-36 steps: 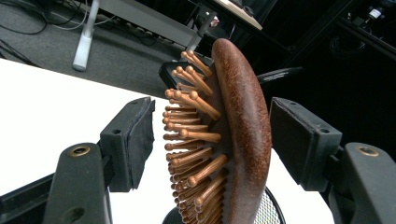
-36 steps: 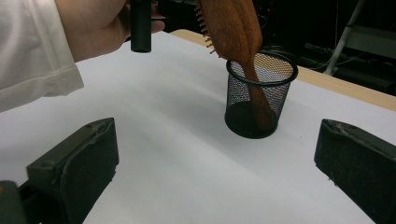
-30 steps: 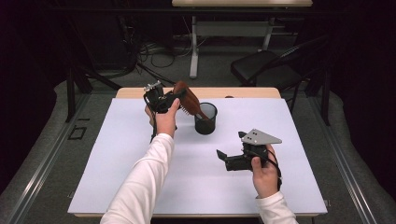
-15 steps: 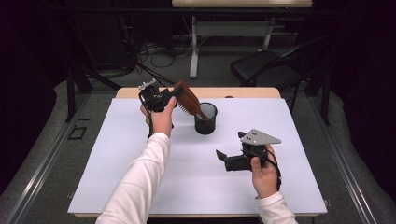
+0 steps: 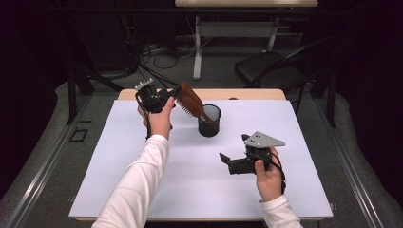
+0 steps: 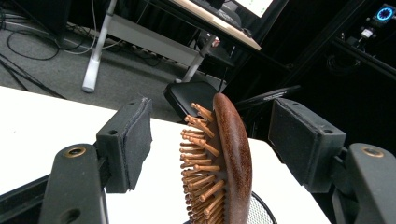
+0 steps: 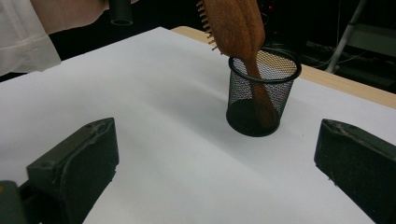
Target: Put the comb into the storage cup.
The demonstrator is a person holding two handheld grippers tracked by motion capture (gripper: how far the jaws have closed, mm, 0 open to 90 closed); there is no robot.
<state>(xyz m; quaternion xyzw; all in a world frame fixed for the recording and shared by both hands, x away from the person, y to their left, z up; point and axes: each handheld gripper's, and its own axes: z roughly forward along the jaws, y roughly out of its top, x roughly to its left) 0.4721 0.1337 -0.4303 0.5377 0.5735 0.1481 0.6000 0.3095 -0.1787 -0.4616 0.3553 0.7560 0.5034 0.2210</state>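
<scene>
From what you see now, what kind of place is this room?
Probably a lab or recording studio, not a home: a white-topped table stands among black curtains, loose black cables cross the grey floor, and a white-legged desk with a black chair stands behind.

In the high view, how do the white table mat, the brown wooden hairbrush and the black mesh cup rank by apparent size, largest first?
1. White table mat, by far the largest.
2. Brown wooden hairbrush, though its handle sits partly hidden inside the cup.
3. Black mesh cup, a bit smaller than the brush; the two stand together, so nearness hardly matters.
</scene>
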